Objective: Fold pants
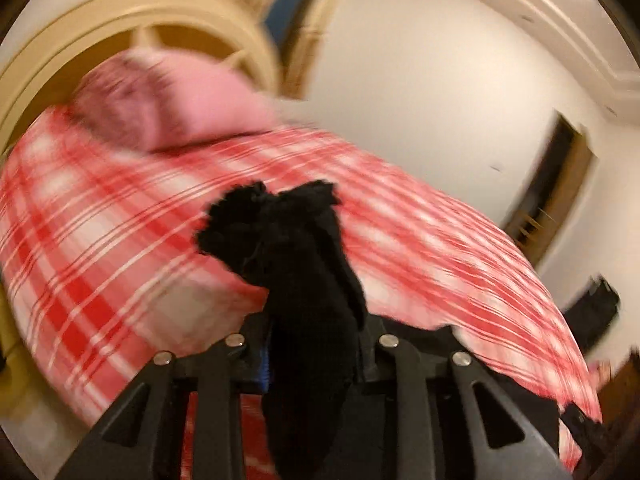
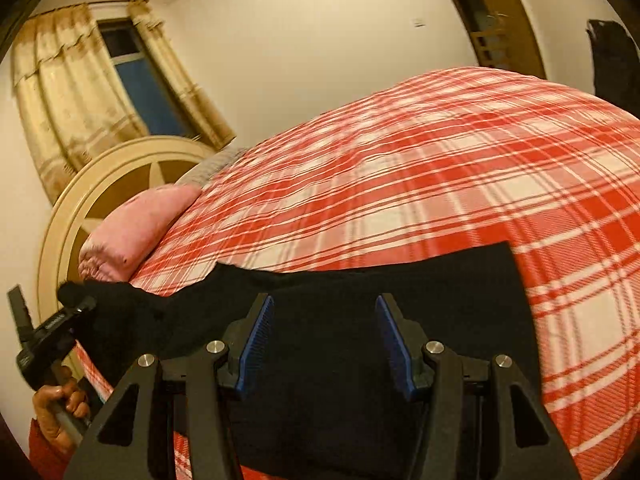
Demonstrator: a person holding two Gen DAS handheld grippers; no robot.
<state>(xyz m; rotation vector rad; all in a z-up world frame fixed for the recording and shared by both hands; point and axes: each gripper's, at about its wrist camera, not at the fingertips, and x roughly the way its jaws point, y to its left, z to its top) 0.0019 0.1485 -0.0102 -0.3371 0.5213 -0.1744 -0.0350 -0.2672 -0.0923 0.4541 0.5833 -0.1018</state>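
Black pants [image 2: 400, 292] lie flat on the red-and-white plaid bed cover [image 2: 440, 168]. My left gripper [image 1: 316, 344] is shut on a bunched end of the pants [image 1: 288, 248], which sticks up between its fingers above the bed. In the right wrist view the left gripper [image 2: 76, 308] shows at the far left, lifting that end off the bed's edge. My right gripper [image 2: 325, 340] is open just above the flat part of the pants, its blue pads [image 2: 256, 344] apart and empty.
A pink pillow [image 2: 132, 232] lies against the cream round headboard [image 2: 120, 164]. A curtained window [image 2: 136, 80] is behind it. A doorway [image 2: 504, 20] and a dark hanging item [image 2: 612, 60] are at the right. The left wrist view is motion-blurred.
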